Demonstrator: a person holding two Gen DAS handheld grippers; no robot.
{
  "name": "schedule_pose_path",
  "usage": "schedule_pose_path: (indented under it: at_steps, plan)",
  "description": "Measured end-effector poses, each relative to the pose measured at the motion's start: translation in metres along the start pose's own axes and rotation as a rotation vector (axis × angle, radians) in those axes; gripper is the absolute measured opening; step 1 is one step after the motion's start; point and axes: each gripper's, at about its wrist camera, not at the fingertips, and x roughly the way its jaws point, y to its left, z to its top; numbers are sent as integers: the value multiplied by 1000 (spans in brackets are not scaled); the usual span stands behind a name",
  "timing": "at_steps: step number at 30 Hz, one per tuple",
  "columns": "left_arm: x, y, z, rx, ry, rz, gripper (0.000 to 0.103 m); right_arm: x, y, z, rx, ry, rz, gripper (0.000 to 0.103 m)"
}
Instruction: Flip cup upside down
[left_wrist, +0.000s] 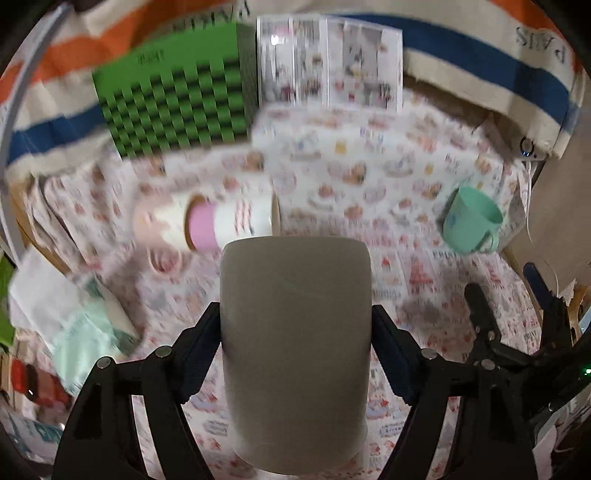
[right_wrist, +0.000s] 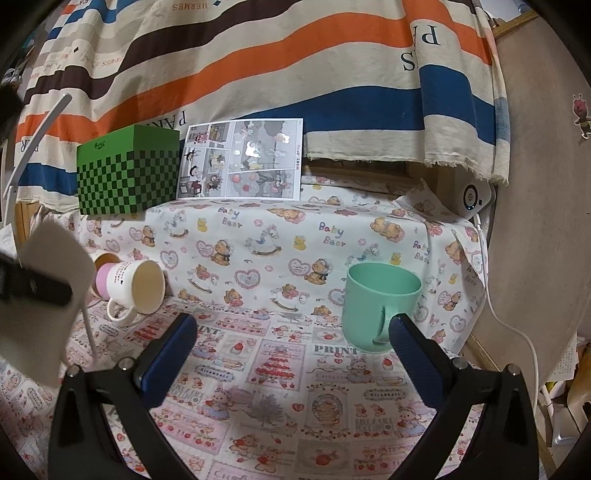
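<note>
My left gripper (left_wrist: 295, 317) is shut on a plain grey cup (left_wrist: 295, 332), held between its dark pads above the patterned cloth; the cup's flat end points away from the camera. It also shows blurred at the left edge of the right wrist view (right_wrist: 48, 295), with a left finger across it. My right gripper (right_wrist: 293, 328) is open and empty, low over the cloth, its right finger just in front of an upright mint green cup (right_wrist: 376, 302) with a handle. That green cup appears in the left wrist view (left_wrist: 471, 221).
A white mug (right_wrist: 136, 291) lies on its side with a pink cup (right_wrist: 101, 280) behind it at the left. A green checkered box (right_wrist: 127, 173) and a comic sheet (right_wrist: 242, 160) stand at the back against a striped cloth. A white device (right_wrist: 474, 197) and cable are at the right.
</note>
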Motion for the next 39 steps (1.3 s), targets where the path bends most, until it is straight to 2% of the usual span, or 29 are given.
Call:
schedule_pose_path:
  at_steps: [3,8,10,13,18,24,29,35,39]
  plan:
    - [-1,6,5,-2,-48,-21,77,1,0,0,0,1,1,103]
    - [15,16,7,-43,-30,-39,77,2,-1,0,4,8,-1,103]
    - [20,15,5,-45,-23,-23,77,2,0,0,3,9,-3,103]
    - [23,15,2,-40,-44,-19,77,2,0,0,2,9,-2,103]
    - [29,16,-6,-32,-119,-89,77,2,0,0,4,10,-4,103]
    - [41,13,-19,22,-204,-80,77,3,0,-1,4,14,-4,103]
    - [55,22,-22,-20,-220,-99,77,5,-1,-1,7,19,-5,103]
    - [65,17,-29,41,-248,-67,77,5,-1,-2,4,18,-12,103]
    - [69,20,-31,29,-267,-72,77,4,-1,-2,6,15,-14,103]
